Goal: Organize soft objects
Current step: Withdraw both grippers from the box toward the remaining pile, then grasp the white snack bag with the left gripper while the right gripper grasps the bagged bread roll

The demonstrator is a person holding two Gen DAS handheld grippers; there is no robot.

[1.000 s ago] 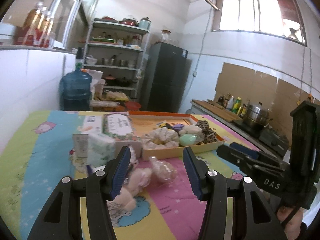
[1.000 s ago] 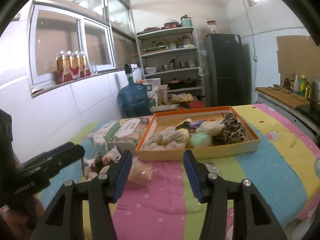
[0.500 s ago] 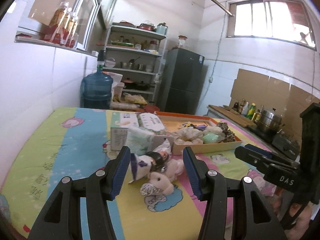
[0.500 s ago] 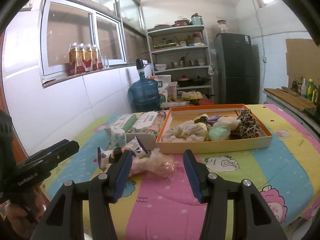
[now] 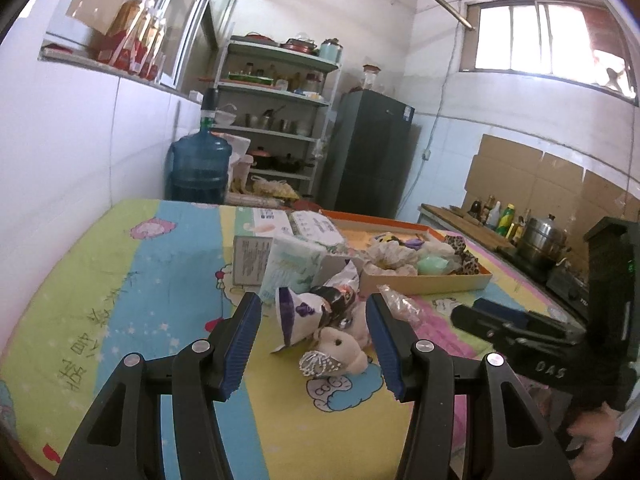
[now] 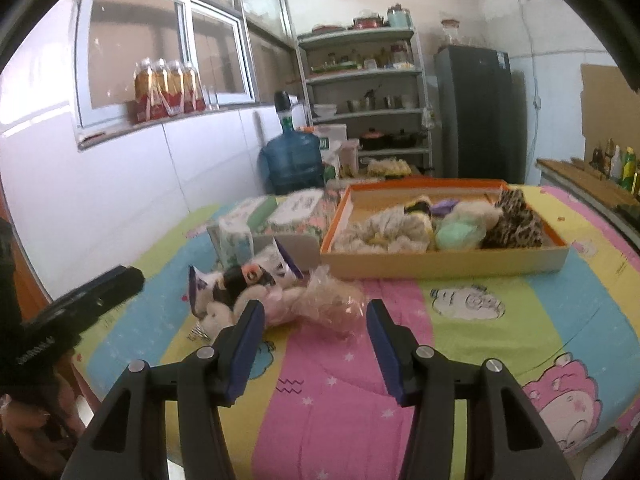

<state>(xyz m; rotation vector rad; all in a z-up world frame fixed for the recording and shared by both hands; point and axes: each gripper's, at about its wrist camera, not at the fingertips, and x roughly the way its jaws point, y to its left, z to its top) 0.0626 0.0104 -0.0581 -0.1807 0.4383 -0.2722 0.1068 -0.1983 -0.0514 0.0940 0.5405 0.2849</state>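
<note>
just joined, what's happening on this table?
A person holds a two-finger gripper in each hand over a colourful cartoon-print quilt. Both the left gripper and the right gripper are open and empty, aimed at a loose pile of small plush toys and a crinkled clear plastic bag. Behind the pile sits an orange-rimmed cardboard tray already holding several soft items. Nothing is gripped yet.

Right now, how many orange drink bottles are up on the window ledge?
4, side by side in a row on the window ledge: bottles and. More may be hidden behind them.
</note>
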